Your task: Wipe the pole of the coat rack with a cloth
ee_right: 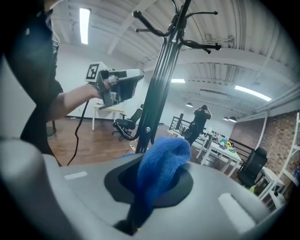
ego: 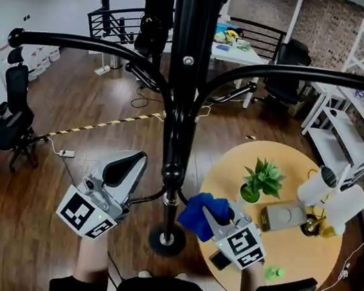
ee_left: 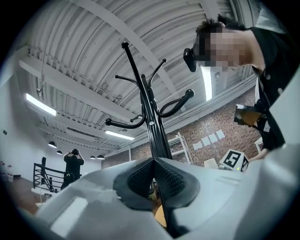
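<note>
1. The coat rack [ego: 187,74] is judged stiff but tippable. Its pole [ego: 171,197] stands between the grippers and is crowded on the right by the round table [ego: 300,261].
2. The left gripper [ego: 128,167] is held closed and empty near the pole.
3. The blue cloth [ego: 197,217], judged soft and light, is pinched at its bunched middle by the right gripper [ego: 219,221], just beside the pole.
4. A potted plant [ego: 262,180] is set nearby.

- I see the black coat rack pole [ego: 182,107] standing upright, with curved hooks branching off it.
- The blue knit cloth [ego: 195,216] is bunched and pinched in my right gripper [ego: 217,216], just beside the lower pole.
</note>
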A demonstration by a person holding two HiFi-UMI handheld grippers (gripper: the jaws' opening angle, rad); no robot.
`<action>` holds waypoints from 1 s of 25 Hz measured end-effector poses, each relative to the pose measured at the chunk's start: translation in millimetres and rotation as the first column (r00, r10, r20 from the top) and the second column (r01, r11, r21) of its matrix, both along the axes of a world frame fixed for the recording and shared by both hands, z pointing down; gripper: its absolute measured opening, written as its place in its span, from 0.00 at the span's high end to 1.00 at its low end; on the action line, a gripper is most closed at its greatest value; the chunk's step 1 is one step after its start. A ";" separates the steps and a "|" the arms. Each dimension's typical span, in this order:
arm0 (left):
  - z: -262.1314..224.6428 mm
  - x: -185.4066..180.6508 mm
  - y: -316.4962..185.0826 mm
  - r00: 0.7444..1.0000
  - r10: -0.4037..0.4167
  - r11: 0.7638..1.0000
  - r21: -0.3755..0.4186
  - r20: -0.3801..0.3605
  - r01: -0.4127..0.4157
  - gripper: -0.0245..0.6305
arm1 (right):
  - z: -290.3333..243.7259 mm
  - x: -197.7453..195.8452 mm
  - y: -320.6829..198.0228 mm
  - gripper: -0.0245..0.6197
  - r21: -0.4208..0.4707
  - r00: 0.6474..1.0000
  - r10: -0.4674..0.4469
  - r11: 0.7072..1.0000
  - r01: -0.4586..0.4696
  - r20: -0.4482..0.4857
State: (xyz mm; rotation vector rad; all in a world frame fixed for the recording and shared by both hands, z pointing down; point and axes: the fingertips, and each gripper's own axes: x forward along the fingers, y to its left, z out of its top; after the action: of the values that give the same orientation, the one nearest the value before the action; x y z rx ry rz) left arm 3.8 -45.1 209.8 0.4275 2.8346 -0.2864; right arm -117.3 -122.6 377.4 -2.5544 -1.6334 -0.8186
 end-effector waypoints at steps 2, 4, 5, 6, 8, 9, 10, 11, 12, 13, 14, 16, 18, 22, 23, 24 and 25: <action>2.2 -1.6 2.3 1.000 -0.017 1.000 0.003 -0.012 0.017 0.97 | -3.4 -0.8 -5.0 0.93 -0.005 1.000 -0.012 1.000 0.012 0.006; 1.0 -3.0 2.6 1.000 -0.021 1.000 0.001 -0.019 0.021 0.97 | -3.7 4.7 -6.2 0.93 -0.007 0.999 -0.029 1.000 0.029 0.027; -0.1 -3.7 1.7 1.000 -0.017 1.000 -0.004 -0.022 0.017 0.97 | -4.1 9.8 -5.2 0.93 -0.015 0.999 -0.039 0.999 0.040 0.029; -1.5 -4.0 0.7 1.000 -0.009 1.000 -0.010 -0.026 0.009 0.97 | -5.3 16.1 -2.4 0.93 -0.026 0.999 -0.047 0.999 0.047 0.023; -5.5 -1.8 1.2 1.000 0.008 1.000 -0.023 -0.027 -0.009 0.97 | -10.5 29.0 8.8 0.93 -0.060 0.999 -0.044 0.997 0.044 0.000; -7.5 0.3 3.3 1.000 0.019 0.999 -0.029 -0.024 -0.019 0.97 | -15.2 34.3 16.4 0.93 -0.087 0.999 -0.035 0.996 0.033 -0.013; -8.6 2.5 6.2 0.999 0.032 0.999 -0.034 -0.023 -0.033 0.97 | -22.5 38.6 24.2 0.93 -0.127 0.999 -0.020 0.992 0.016 -0.036; -8.5 4.5 9.9 0.998 0.050 0.998 -0.039 -0.023 -0.051 0.97 | -33.1 42.1 31.1 0.93 -0.179 0.997 -0.004 0.984 -0.010 -0.077; -7.5 6.5 13.9 0.997 0.073 0.996 -0.042 -0.025 -0.074 0.97 | -46.6 45.4 36.2 0.93 -0.237 0.991 0.011 0.971 -0.043 -0.136; -5.6 8.8 18.3 0.995 0.099 0.994 -0.044 -0.025 -0.101 0.97 | -61.9 48.6 38.8 0.93 -0.292 0.978 0.023 0.953 -0.084 -0.205; -3.2 11.3 22.9 0.991 0.130 0.990 -0.045 -0.024 -0.131 0.97 | -77.6 51.4 39.5 0.93 -0.342 0.962 0.033 0.931 -0.128 -0.271; 2.5 15.0 32.5 0.980 0.198 0.979 -0.047 -0.021 -0.199 0.97 | -106.9 53.6 38.5 0.93 -0.435 0.928 0.060 0.871 -0.229 -0.367; 6.6 15.1 39.4 0.962 0.273 0.960 -0.053 -0.023 -0.273 0.97 | -131.1 53.8 37.1 0.93 -0.510 0.906 0.097 0.799 -0.318 -0.412; 9.3 20.2 44.1 0.918 0.395 0.917 -0.052 -0.027 -0.396 0.97 | -163.4 71.8 30.1 0.93 -0.592 0.898 0.170 0.700 -0.400 -0.405; 8.3 20.8 46.1 0.908 0.419 0.907 -0.043 -0.020 -0.419 0.97 | -168.3 77.2 28.7 0.93 -0.595 0.895 0.186 0.690 -0.412 -0.405; 6.8 19.9 48.1 0.898 0.439 0.898 -0.037 -0.012 -0.439 0.97 | -172.0 81.6 28.7 0.93 -0.596 0.895 0.195 0.686 -0.417 -0.401; 5.2 17.8 50.6 0.891 0.455 0.890 -0.035 -0.005 -0.454 0.97 | -174.3 85.2 30.3 0.93 -0.600 0.899 0.197 0.686 -0.412 -0.392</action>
State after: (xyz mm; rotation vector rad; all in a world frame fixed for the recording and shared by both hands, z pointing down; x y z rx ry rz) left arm 21.6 5.5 215.1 -0.2498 2.8120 -0.2363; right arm -32.1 -92.3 203.1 -2.4337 -2.4787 0.2558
